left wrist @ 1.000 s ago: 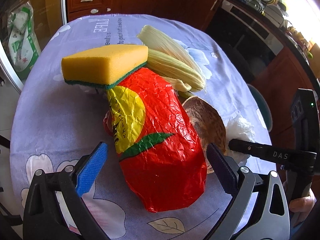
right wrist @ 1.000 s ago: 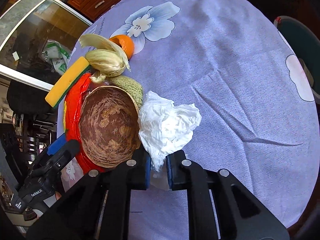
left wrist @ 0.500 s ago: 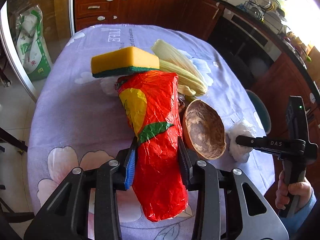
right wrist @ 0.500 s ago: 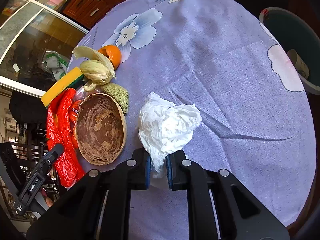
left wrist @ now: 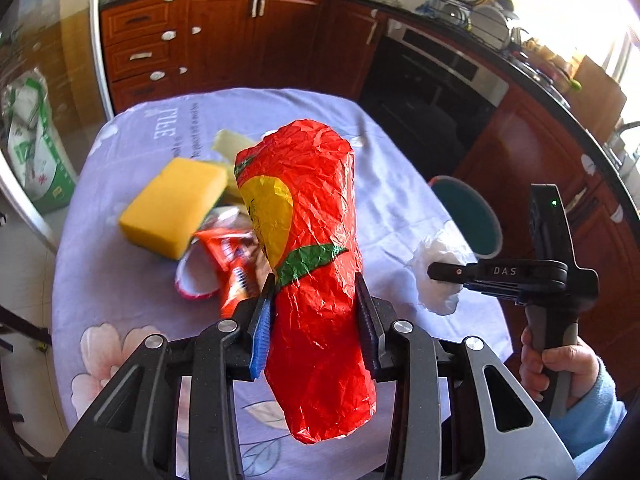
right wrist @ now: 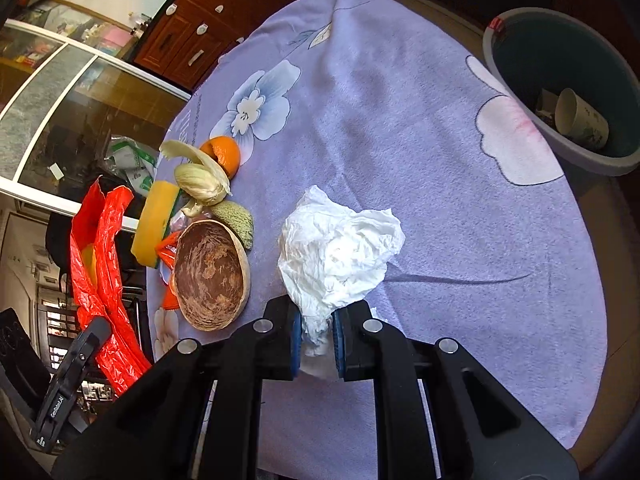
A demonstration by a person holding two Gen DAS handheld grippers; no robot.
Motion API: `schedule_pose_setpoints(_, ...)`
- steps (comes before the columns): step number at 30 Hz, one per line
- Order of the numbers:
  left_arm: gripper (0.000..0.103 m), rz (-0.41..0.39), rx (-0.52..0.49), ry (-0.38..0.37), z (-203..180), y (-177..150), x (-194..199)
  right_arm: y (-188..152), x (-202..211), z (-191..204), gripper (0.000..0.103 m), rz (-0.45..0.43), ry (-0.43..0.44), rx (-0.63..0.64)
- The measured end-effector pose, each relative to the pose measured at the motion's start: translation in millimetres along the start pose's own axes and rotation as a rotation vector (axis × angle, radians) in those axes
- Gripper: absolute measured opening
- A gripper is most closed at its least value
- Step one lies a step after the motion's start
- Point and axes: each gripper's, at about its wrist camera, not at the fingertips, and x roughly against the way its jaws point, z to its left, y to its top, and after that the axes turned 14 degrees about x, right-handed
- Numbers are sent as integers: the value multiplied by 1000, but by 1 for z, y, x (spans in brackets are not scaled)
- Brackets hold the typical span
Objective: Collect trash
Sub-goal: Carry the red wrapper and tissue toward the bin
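Observation:
My left gripper [left wrist: 316, 320] is shut on a crinkled red plastic bag [left wrist: 312, 248] with a yellow patch and green leaf, held up above the table. The same red bag [right wrist: 100, 264] hangs at the left of the right wrist view. My right gripper [right wrist: 316, 340] is shut on a crumpled white tissue [right wrist: 336, 252], which also shows as the tissue [left wrist: 438, 276] beyond the bag. On the purple flowered tablecloth [right wrist: 400, 120] lie a yellow sponge [left wrist: 176, 208], a brown coconut shell half [right wrist: 210, 272], corn husks [right wrist: 200, 182], an orange [right wrist: 222, 154] and an orange snack wrapper [left wrist: 232, 264].
A grey-blue bin [right wrist: 560, 88] with a paper cup [right wrist: 580, 120] inside stands off the table's right edge. Dark wood cabinets [left wrist: 240, 40] and an oven [left wrist: 432, 92] line the far wall. A green-white sack [left wrist: 32, 144] sits on the floor at left. A hand [left wrist: 556, 368] grips the right tool.
My left gripper closed on the red bag and lifted it off the table, uncovering the snack wrapper; the sponge tipped aside. My right gripper carried the tissue rightward, toward the bin.

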Motion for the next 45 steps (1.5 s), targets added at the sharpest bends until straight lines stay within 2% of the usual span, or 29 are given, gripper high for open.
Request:
schedule_pose_setpoints(9, 37, 50, -103, -51, -62, 12, -35, 14, 49, -34, 12, -100, 4, -31)
schedule_pose_setpoints(14, 37, 78, -175, -76, -103, 19, -55, 27, 79, -58, 12, -183, -8, -68)
schedule_pose_setpoints(24, 37, 148, -299, -92, -181, 26, -107, 31, 116, -150, 12, -273, -53, -229)
schedule_pose_setpoints(31, 37, 213, -368, -109, -235, 40, -152, 32, 139, -199, 12, -338, -79, -315)
schedule_pose_setpoints(36, 38, 268, -400, -124, -271, 34, -191, 33, 145, -225, 12, -341, -100, -353)
schedule_pose_setpoints(42, 38, 353, -393, -110, -290, 27, -245, 39, 139, -244, 12, -318, -116, -376)
schedule_pose_setpoints(44, 39, 362, -388, -100, -294, 29, -258, 41, 135, -249, 12, -308, -119, -383)
schedule_pose_setpoints(45, 44, 367, -386, -96, -296, 30, -264, 42, 133, -251, 12, -304, -117, -385)
